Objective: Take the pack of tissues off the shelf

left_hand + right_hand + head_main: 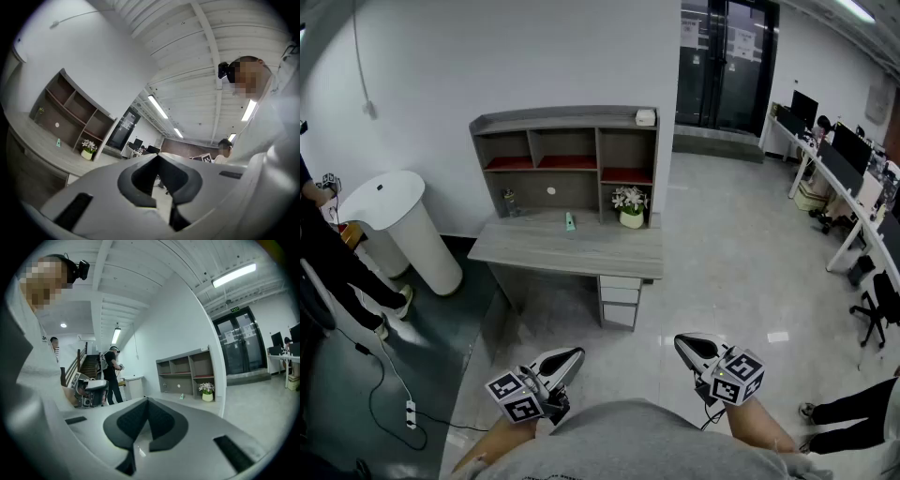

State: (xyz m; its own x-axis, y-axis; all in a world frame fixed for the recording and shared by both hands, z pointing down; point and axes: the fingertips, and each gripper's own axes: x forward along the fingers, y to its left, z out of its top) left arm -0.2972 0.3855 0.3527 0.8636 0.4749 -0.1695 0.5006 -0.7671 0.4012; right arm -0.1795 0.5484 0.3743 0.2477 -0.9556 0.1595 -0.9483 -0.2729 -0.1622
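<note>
Closest in, the person's gray shirt [628, 441] filled the bottom edge, and the 2 grippers were held just ahead of it. On the left gripper [577, 354] the jaws were fully together, tips touching, with nothing between them. The right gripper [680, 340] was the same: jaws pressed tip to tip and empty. Each carried a marker cube [517, 396] with black-and-white square patterns and no letters.

Beyond both pairs of tips stretched pale glossy floor [722, 272]. Farther ahead, roughly between the 2 jaw lines, stood a gray desk [534, 251] with a stack of drawers [621, 302] under its right end. On the desktop sat a small green thing [570, 221] and, to its right, a flowerpot [631, 218] with white blooms.

Behind those rose the shelf [567, 120]. The pack of tissues [646, 117] lay on its top board at the right end, well ahead of and above both jaws and nearer the right gripper's side. It was white and lying flat. Its long side seemed to run along the board, though it was too small to be sure, and no print on it could be read.

Farthest off, right of the jaws, were dark glass doors [727, 84] with sheets [744, 39] whose writing was too small to read.
</note>
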